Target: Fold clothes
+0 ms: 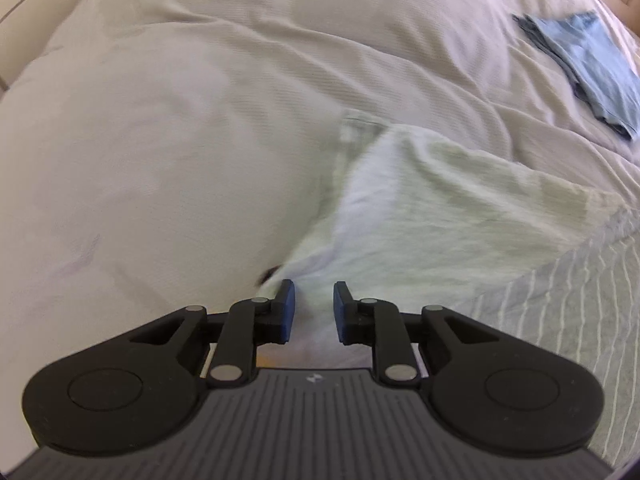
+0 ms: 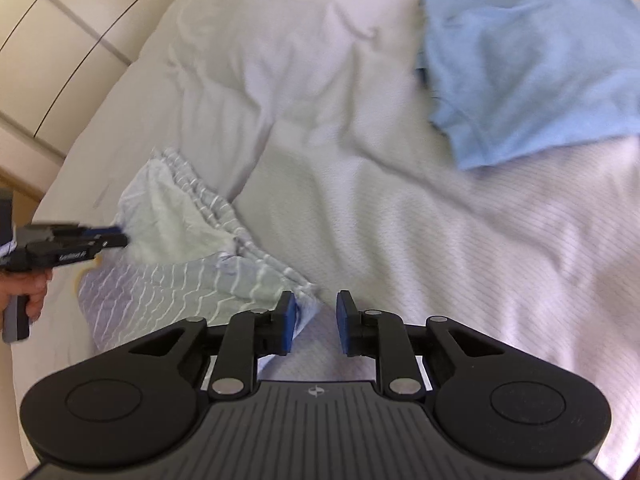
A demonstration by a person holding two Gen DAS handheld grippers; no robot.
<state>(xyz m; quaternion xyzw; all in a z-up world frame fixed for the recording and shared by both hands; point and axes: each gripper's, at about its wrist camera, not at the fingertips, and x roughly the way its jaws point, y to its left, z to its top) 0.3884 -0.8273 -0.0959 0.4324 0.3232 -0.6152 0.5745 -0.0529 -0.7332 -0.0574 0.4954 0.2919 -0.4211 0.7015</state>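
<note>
- Blue shirt (image 2: 532, 60): lies folded into a flat, roughly square packet on the bed (image 2: 360, 160), well apart from the other garment. Darker cloth shows under its edge in the left wrist view; whether that is a second folded item cannot be told.
- Striped garment (image 2: 172, 280): grey with pale stripes, lying crumpled near the bed's edge, its pale inner side (image 1: 420, 208) turned up and bunched. It is not folded.
- Left gripper (image 1: 314, 304): jaws parted with a clear gap, pale cloth lying between and below the pads. In the right wrist view its tips sit at the garment's pale edge; the gap shows no grip on the cloth, though contact cannot be ruled out.
- Right gripper (image 2: 316, 312): jaws parted, nothing held; the striped hem lies just beside the left pad (image 2: 289, 316).
- Hand (image 2: 24, 296): holds the left gripper's handle at the bed's edge.
- Judgement: one item lies folded and set aside; the striped garment remains to be spread and folded. Both views are motion-blurred, so fine contact is uncertain.
</note>
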